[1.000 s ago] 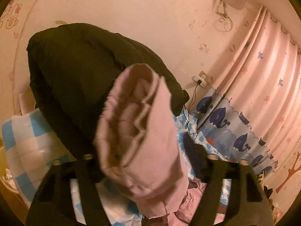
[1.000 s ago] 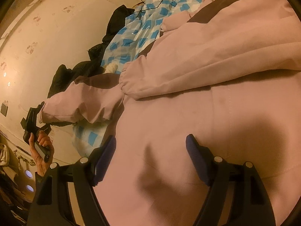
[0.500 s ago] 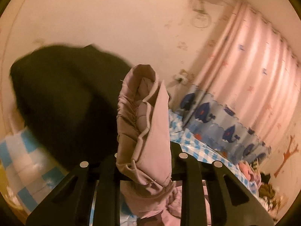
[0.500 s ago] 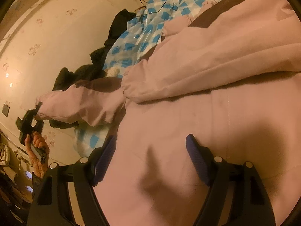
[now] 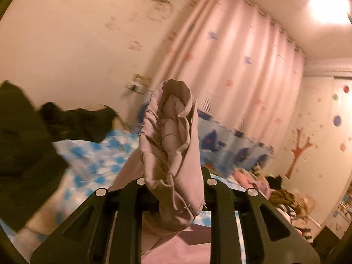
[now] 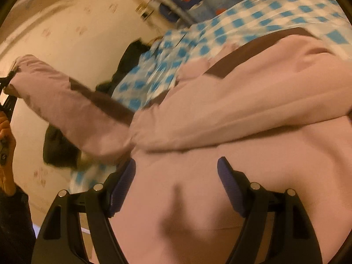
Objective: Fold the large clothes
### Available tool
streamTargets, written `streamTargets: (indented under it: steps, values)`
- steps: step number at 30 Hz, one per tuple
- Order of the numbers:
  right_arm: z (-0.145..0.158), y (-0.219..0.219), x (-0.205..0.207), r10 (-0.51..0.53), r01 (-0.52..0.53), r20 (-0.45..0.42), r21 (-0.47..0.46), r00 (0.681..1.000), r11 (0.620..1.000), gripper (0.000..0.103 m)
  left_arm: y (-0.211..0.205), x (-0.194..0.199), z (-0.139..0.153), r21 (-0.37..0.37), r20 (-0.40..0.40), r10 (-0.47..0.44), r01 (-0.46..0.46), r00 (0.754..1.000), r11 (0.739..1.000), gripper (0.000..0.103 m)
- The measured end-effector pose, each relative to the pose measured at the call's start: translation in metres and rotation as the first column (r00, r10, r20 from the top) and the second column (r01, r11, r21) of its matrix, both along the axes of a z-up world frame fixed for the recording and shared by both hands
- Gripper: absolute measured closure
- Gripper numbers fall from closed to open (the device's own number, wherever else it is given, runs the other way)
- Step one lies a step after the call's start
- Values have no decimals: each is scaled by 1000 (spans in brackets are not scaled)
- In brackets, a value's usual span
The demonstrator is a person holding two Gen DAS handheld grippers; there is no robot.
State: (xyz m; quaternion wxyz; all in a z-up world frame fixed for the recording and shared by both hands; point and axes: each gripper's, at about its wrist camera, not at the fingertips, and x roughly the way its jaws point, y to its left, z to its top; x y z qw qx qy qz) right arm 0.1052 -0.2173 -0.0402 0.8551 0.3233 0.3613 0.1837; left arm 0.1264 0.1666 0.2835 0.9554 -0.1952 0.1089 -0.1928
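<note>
A large pale pink jacket [image 6: 242,132] with brown trim lies spread on the bed. In the left wrist view its gathered sleeve cuff [image 5: 171,145] stands up between the jaws of my left gripper [image 5: 173,180], which are closing and pinch the cloth. The right wrist view shows that sleeve [image 6: 72,107] stretched up and out to the left, held at its end by the left gripper [image 6: 6,92] in a person's hand [image 6: 5,132]. My right gripper [image 6: 176,169] hovers open over the jacket's body, nothing between its blue pads [image 6: 123,182].
A black garment [image 5: 26,145] lies heaped at the bed's wall side, on a blue-and-white checked sheet [image 5: 99,154]. Pink star curtains [image 5: 242,77] hang behind. More clothes [image 5: 281,195] are piled at the far right. The wall [image 6: 66,33] runs close along the bed.
The left gripper closed on the cuff, then rose and swung right, lifting the sleeve off the bed. The right gripper stayed open and tipped slightly upward.
</note>
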Motion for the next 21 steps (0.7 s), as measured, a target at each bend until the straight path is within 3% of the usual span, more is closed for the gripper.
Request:
streamTargets:
  steps: [4, 7, 14, 21]
  values:
    - [0, -37, -7, -155, 154, 10, 72, 988, 985, 29, -70, 22, -2, 38, -23, -106, 107, 994, 993, 87]
    - [-2, -61, -16, -247, 244, 6, 134, 969, 960, 27, -135, 40, -20, 69, -67, -198, 202, 978, 977, 87]
    - [-16, -101, -25, -359, 358, -44, 254, 932, 899, 26, -273, 64, -99, 168, -222, -341, 381, 913, 909, 87]
    - [-23, -121, -30, -399, 397, -61, 320, 915, 860, 26, -346, 86, -190, 213, -386, -349, 451, 854, 867, 87]
